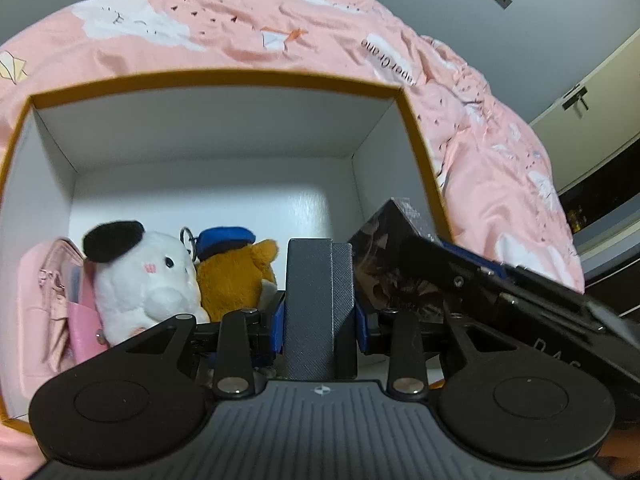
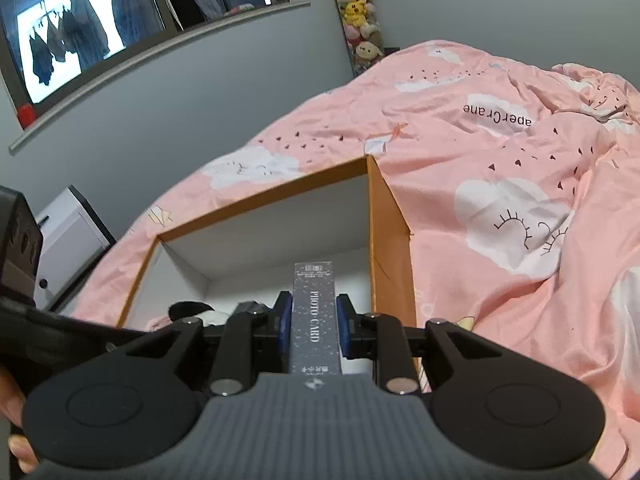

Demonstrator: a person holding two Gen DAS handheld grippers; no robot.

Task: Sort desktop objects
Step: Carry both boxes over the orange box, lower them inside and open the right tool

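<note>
My left gripper (image 1: pixel 320 312) is shut on a dark grey textured case (image 1: pixel 316 276), held upright over the orange-rimmed white box (image 1: pixel 224 80). On the box floor lie a pink pouch (image 1: pixel 48 292), a white plush with a black ear (image 1: pixel 140 276) and an orange plush in a blue cap (image 1: pixel 236 272). My right gripper (image 2: pixel 314 320) is shut on a grey "PHOTO CARD" box (image 2: pixel 314 292), poised above the same white box (image 2: pixel 260 196) near its right wall. That card box (image 1: pixel 384 248) also shows at the right of the left wrist view.
The box rests on a pink quilt (image 2: pixel 500 200) with cloud prints that surrounds it. A grey wall with a window (image 2: pixel 80 40) rises behind; a white cabinet (image 2: pixel 68 240) stands at left. Plush toys (image 2: pixel 356 12) hang on the wall. A hand (image 2: pixel 12 408) shows at lower left.
</note>
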